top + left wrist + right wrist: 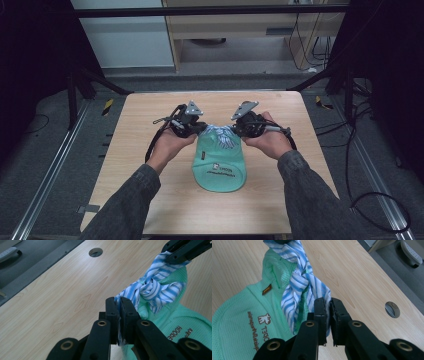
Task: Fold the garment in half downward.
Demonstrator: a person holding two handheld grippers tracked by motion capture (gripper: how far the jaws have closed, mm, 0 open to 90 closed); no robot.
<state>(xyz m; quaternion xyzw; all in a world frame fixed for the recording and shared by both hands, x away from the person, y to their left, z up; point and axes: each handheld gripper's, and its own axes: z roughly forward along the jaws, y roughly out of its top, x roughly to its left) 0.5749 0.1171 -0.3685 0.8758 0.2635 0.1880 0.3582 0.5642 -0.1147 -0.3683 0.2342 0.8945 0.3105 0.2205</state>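
Note:
A mint-green bib-like garment (220,167) with brown print lies in the middle of the wooden table (135,150). At its far end are blue-and-white striped ties (220,134), twisted into a knot (149,288) (301,277). My left gripper (199,129) (119,303) is shut on one striped tie end, lifted off the table. My right gripper (235,129) (327,303) is shut on the other striped tie end. The two grippers face each other across the knot, and the right gripper's jaws appear at the top right of the left gripper view (183,251).
A round cable hole (95,252) (392,309) is cut in the table near its far edge. Black frame legs (100,82) stand beyond the table's far corners, and cables (370,200) lie on the floor to the right.

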